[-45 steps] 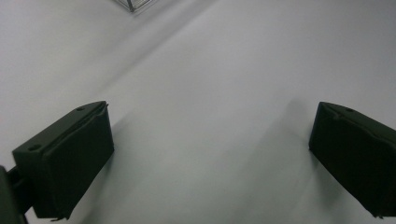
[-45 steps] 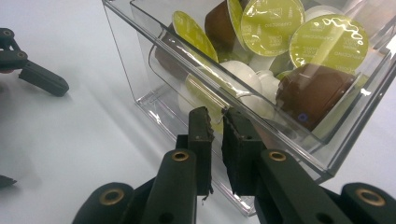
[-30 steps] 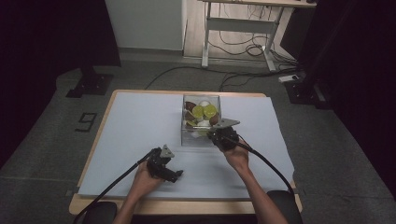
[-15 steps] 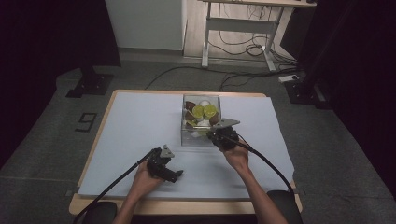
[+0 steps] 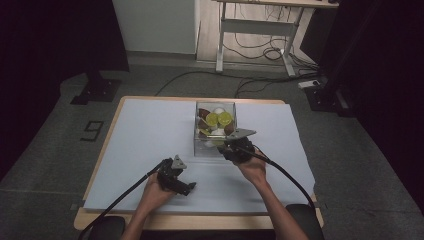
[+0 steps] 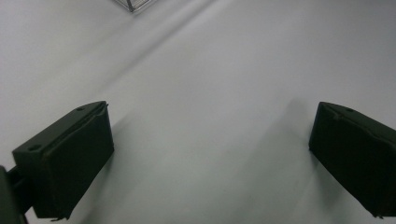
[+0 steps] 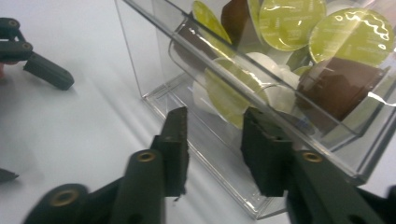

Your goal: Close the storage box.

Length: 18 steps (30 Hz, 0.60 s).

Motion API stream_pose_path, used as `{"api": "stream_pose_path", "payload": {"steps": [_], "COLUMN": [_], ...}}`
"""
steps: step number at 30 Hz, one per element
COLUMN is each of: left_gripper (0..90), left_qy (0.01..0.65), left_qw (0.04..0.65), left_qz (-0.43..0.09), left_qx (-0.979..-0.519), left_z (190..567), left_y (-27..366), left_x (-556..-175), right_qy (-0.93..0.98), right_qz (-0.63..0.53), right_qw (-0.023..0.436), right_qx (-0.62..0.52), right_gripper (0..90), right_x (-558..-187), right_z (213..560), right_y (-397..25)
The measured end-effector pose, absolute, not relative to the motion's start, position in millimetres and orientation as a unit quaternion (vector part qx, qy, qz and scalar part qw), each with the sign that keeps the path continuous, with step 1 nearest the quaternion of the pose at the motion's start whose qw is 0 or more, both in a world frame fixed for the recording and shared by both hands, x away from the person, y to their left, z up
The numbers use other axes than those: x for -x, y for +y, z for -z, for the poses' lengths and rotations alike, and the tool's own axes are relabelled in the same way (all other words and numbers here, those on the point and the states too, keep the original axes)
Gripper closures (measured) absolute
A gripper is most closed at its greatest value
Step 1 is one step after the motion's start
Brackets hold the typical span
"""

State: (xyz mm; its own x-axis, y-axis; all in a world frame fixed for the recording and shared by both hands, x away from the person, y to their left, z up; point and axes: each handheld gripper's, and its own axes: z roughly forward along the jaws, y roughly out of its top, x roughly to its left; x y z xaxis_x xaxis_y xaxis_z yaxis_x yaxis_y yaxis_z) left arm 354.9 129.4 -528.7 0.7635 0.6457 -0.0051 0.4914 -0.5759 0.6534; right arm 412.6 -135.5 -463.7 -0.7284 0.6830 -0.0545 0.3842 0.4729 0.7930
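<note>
Little had changed over the last second: the right gripper [image 5: 231, 148] stayed at the near wall of the clear box [image 5: 215, 106] of capsules [image 5: 218, 119], mid-surface, and the left gripper [image 5: 176, 178] stayed resting near the front edge. The right jaws stood partly apart astride that wall, not yet clamped; the left gaped wide over bare surface [image 6: 210, 93]. The grasp looked paused, not begun.
</note>
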Motion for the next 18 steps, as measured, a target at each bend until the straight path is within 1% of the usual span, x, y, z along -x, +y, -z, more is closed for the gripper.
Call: {"api": "stream_pose_path", "payload": {"steps": [3,6,10,18], "left_gripper": [0.0,0.0,0.0,0.0], "left_qy": [0.324,0.324,0.324,0.323], "left_qw": [0.329,0.329,0.329,0.328], "left_qz": [-0.118,-0.118,-0.118,-0.118], "left_qx": [-0.88,-0.879,-0.879,-0.88], "left_z": [529,529,529,529], "left_y": [129,129,129,129], "left_x": [-355,-355,-355,-355], "right_qy": [0.841,0.843,0.848,0.858], "right_qz": [-0.402,-0.398,-0.391,-0.382], "right_qw": [0.184,0.182,0.169,0.166], "right_qx": [-0.313,-0.313,-0.314,-0.3], "right_gripper": [51.1,46.9,42.6,33.4], "right_x": [-411,-410,-408,-402], "right_z": [464,463,463,462], "right_y": [-135,-135,-135,-134]}}
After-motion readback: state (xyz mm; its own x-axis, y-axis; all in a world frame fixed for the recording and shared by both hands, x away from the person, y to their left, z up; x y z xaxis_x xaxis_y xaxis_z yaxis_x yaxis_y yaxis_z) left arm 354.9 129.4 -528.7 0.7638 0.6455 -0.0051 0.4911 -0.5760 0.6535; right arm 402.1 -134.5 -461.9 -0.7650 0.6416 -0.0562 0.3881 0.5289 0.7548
